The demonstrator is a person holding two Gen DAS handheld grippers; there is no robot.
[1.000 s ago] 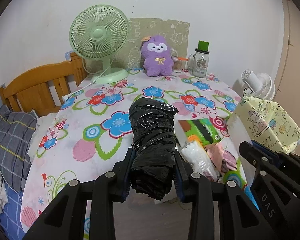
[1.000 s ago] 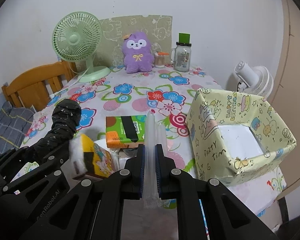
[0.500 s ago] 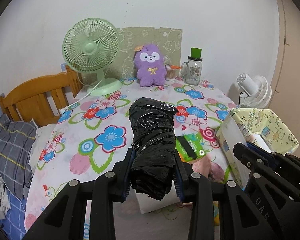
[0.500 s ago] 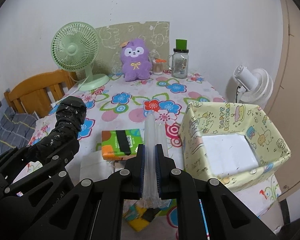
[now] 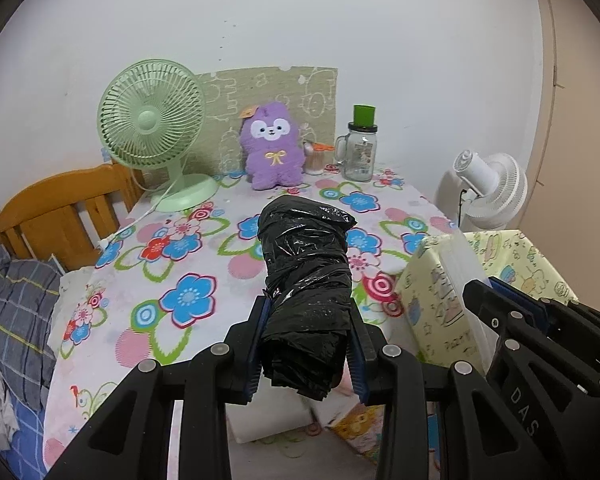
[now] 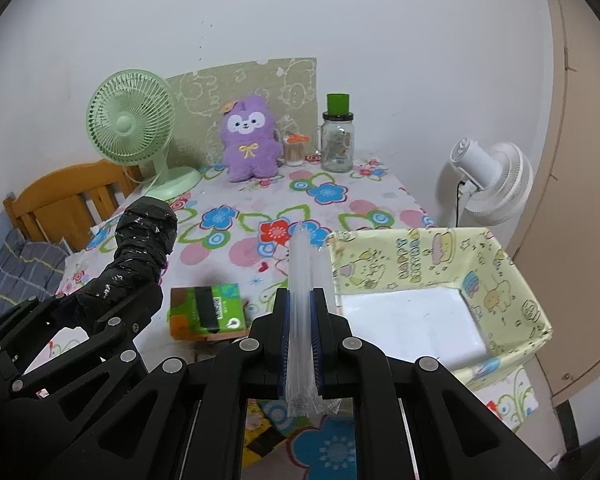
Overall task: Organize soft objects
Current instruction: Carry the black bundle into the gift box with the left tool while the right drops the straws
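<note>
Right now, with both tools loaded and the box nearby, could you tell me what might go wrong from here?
1. The left tool grips the black bag roll near its lower end; most of the roll sticks out, so it may sag or slip.
2. The right tool pinches a thin clear plastic pack, which could slide out.
3. The tools sit close together beside the box, so they may collide there.

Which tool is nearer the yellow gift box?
Right. The right tool sits just beside the yellow gift box; the left tool is farther off, beyond the green packet.
</note>
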